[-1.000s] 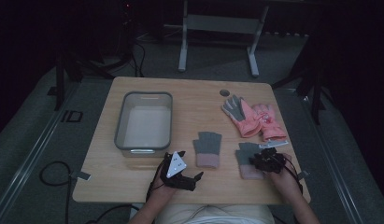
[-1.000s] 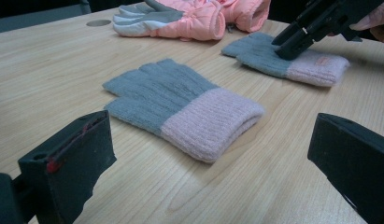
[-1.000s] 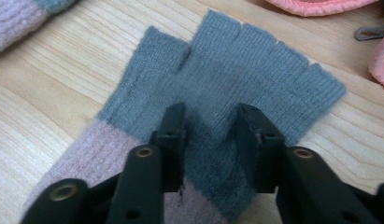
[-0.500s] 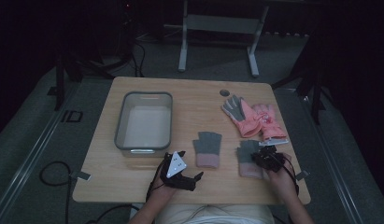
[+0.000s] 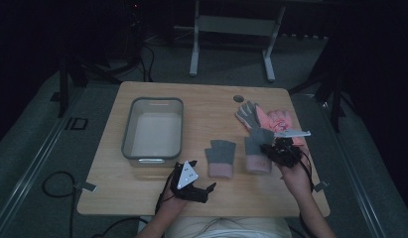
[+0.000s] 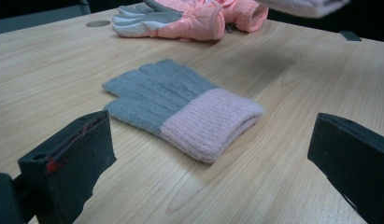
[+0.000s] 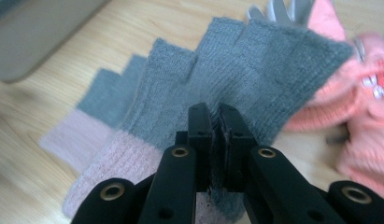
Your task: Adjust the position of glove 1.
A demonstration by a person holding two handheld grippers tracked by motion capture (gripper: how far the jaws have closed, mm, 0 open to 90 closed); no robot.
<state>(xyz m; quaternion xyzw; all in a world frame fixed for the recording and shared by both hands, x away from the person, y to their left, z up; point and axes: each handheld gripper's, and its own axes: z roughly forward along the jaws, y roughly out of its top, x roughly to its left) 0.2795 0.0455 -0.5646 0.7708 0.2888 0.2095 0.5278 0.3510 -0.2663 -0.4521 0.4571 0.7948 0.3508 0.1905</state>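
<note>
Since approx. 1 s ago, our right hand-held gripper [image 7: 216, 122], clamped on the knit glove [image 7: 255, 70], lifts it; left hand-held gripper [image 5: 197, 187] stays w/ jaws apart.

Light: dim, the far room near black.
Floor [image 5: 37, 163]: grey carpet, a black cable [image 5: 55, 186] at 8 o'clock.
Furniture: wooden table [image 5: 201, 106] at centre; grey metal stand [image 5: 231, 29] at 12 o'clock.
</note>
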